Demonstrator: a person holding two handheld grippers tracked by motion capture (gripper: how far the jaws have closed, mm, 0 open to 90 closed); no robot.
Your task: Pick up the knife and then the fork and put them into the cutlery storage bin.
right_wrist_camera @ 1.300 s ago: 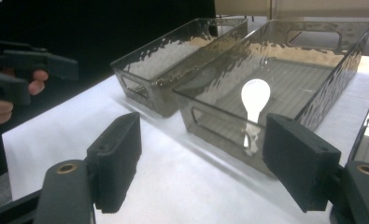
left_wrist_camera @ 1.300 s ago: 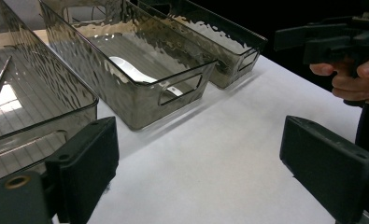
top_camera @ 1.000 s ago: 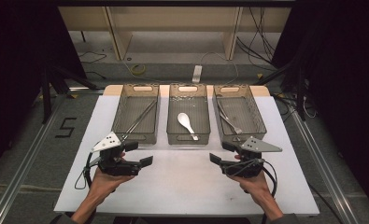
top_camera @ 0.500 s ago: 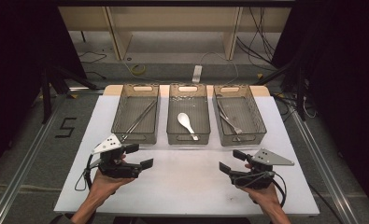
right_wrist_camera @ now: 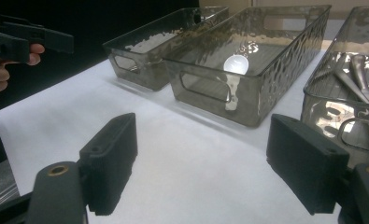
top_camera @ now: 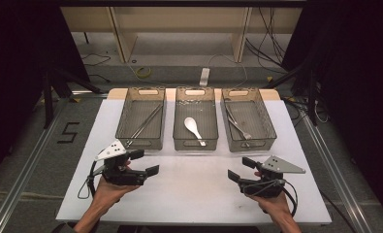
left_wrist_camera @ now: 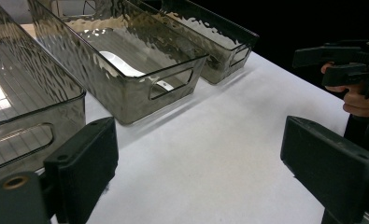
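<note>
Resting low over the near part of the white bench [top_camera: 194, 189], both hands held their tools level, angled inward toward each other. Left gripper [top_camera: 147, 162] sat just in front of the left bin [top_camera: 141, 119], jaws spread, nothing between them. Right gripper [top_camera: 241, 169] hung near the bench's right front, jaws likewise spread and empty. White spoon [top_camera: 195, 130] lay in the middle bin [top_camera: 195, 120]; metal utensils [top_camera: 237, 124] lay in the right bin [top_camera: 247, 119].
</note>
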